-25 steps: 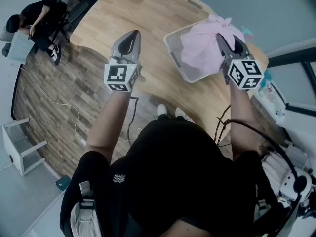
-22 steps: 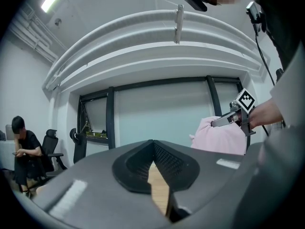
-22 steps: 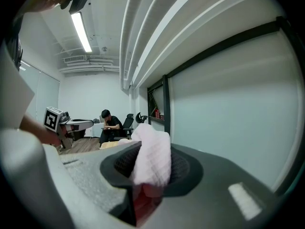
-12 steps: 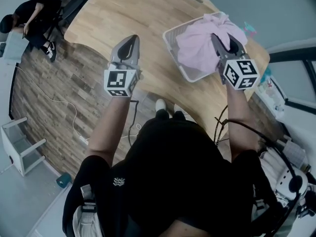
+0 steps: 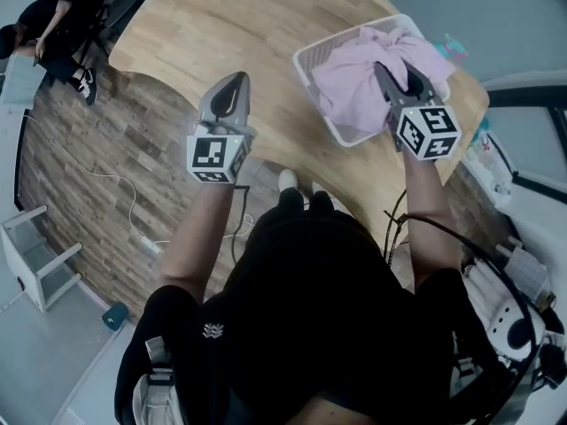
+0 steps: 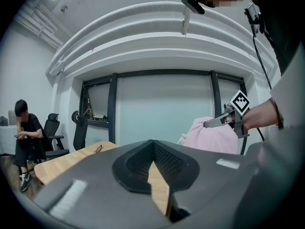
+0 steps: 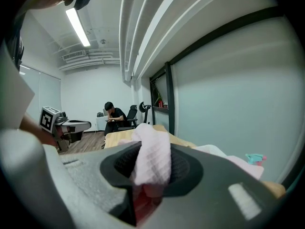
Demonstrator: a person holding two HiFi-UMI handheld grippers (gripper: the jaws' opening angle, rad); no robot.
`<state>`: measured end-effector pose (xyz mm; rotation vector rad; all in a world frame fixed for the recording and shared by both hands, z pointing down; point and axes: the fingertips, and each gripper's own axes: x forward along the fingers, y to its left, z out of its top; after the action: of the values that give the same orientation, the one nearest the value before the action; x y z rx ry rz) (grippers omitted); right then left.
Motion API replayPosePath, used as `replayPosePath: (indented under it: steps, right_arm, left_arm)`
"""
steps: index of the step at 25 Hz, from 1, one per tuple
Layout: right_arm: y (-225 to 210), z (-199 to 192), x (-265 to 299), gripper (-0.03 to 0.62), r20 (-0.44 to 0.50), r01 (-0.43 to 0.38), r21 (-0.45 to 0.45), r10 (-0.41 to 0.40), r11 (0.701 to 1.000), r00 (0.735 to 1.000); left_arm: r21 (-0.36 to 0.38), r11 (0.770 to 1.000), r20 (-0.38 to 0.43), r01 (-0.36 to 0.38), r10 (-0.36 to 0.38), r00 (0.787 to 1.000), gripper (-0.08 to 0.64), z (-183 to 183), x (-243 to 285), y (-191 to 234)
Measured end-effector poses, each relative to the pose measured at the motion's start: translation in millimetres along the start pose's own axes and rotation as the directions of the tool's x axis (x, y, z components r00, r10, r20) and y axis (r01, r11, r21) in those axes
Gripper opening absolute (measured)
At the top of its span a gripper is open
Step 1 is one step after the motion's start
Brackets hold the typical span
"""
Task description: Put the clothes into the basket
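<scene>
Both grippers have sunk since the earlier frame, and the pink garment hanging from the right one has come down into the white mesh basket.

Head view: the right gripper is clamped on a bunch of the pink garment, whose bulk fills the basket and laps over its far rim. The basket stands on the curved wooden desk, near its right end. The left gripper hovers over the desk's near edge, well apart from the basket, with its jaws together and nothing in them. Each gripper carries 1 cube printed with black-and-white square markers. A seated person is at the far left, on the plank floor, and a white stool stands nearer.

Left gripper view: the left gripper has its tips meeting, and only bare desk shows in the wedge behind them. To the right, the right gripper holds the pink garment. The seated person is at the left, beside an office chair.

Right gripper view: the right gripper pinches a fold of waffle-textured pink garment, which rises between the jaws. The left gripper shows at the left, the seated person beyond it, and a small teal object at the right.
</scene>
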<state>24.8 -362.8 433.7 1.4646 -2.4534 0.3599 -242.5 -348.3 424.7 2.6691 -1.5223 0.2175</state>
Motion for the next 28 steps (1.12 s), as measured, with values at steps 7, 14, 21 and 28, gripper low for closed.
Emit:
replayPosePath:
  steps: [7,14,21,28]
  right_arm:
    - [-2,-30,18,0.118,-0.048,-0.007,0.014,0.007,1.0,0.999]
    - [3,-50,30,0.12,-0.108,-0.034,0.025,0.037,0.999,0.993]
    - [0,-67,33,0.128,-0.197,-0.044,0.022,0.047,0.999,0.979]
    - [1,-43,29,0.133,-0.138,-0.036,-0.036,0.03,0.999,0.99]
  left_arm:
    - [-0.024,1.0,-0.036,-0.004,0.004,0.999,0.008,-24,5,-1]
    - [-0.045,0.999,-0.069,-0.021,0.018,0.997,0.006,-44,-4,-3]
    - [-0.043,0.998,-0.058,-0.034,0.032,0.998,0.007,-46,-11,-2]
    - [-0.065,0.997,-0.061,-0.048,0.044,0.997,0.007,-42,-10,0]
